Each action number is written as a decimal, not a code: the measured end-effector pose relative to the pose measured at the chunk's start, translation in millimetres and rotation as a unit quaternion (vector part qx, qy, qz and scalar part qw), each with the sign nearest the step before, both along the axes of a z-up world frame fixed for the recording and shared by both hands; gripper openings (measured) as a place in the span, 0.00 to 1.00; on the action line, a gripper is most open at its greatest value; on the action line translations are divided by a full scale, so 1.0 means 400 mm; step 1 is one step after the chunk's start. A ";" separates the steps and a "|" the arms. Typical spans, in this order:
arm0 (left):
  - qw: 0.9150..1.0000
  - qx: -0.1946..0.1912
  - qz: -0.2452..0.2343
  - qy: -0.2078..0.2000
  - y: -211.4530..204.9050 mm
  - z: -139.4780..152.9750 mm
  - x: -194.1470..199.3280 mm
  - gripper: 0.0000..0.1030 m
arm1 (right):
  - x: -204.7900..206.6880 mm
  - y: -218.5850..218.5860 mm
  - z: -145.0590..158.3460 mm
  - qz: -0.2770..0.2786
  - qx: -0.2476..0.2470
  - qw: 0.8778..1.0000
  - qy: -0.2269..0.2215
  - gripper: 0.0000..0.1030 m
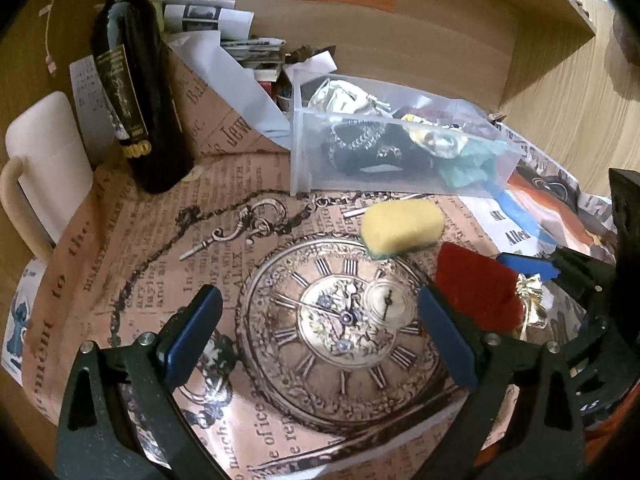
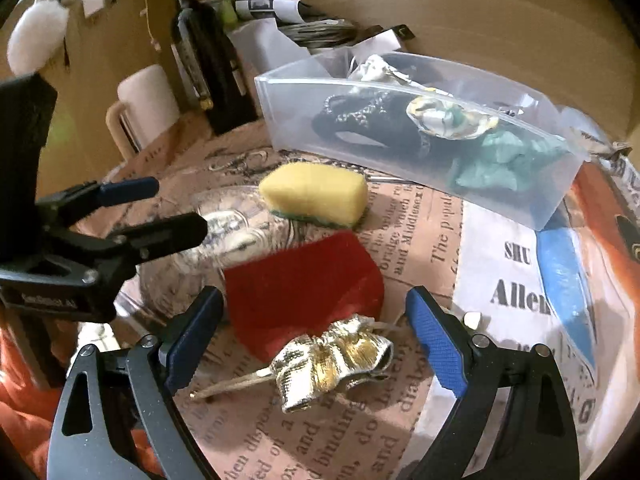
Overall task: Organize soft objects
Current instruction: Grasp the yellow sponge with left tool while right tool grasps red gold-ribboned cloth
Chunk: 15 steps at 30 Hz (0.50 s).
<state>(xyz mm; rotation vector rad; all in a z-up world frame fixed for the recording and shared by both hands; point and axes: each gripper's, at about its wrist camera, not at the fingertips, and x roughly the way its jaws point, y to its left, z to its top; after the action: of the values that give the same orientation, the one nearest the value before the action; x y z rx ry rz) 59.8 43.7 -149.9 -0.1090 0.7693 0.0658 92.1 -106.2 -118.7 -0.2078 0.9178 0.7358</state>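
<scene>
Blue-padded right tongs (image 2: 316, 340) gape wide, empty, over a gold fabric bow (image 2: 332, 364) lying against a red sponge (image 2: 304, 284). Left tongs (image 1: 320, 336) (also wide, holding nothing) hover above the clock-printed paper (image 1: 348, 320). Beyond, a yellow sponge (image 2: 314, 194) lies near the clear bin (image 2: 400, 128) on the surface.

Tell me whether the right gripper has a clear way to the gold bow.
Probably yes. The right gripper is open, and the gold bow lies on the paper between its fingers, uncovered. The red sponge just behind touches it but does not block it.
</scene>
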 end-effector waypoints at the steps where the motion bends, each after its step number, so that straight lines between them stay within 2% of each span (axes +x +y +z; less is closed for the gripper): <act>1: 1.000 -0.001 0.000 0.002 -0.001 -0.001 0.001 0.96 | -0.005 -0.001 0.001 -0.003 -0.003 1.000 -0.006 0.83; 5: 1.000 -0.005 -0.006 0.004 -0.010 -0.004 0.016 0.96 | -0.011 -0.018 0.004 -0.016 -0.009 0.999 -0.026 0.58; 8: 1.000 -0.010 -0.015 0.008 -0.020 -0.004 0.035 0.96 | -0.006 -0.038 0.011 -0.023 0.001 0.999 -0.028 0.45; 11: 1.000 -0.014 -0.025 0.013 -0.038 -0.006 0.062 0.96 | -0.005 -0.053 0.025 -0.028 0.007 0.999 -0.040 0.34; 15: 0.999 -0.019 -0.039 0.018 -0.062 -0.006 0.098 0.96 | -0.001 -0.075 0.040 -0.035 0.011 0.998 -0.054 0.24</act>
<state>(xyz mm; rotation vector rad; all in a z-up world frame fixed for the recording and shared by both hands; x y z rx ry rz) 98.9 18.7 -152.2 -0.1131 0.8110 -0.0211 91.7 -136.1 -102.6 -0.1926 0.8106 0.6630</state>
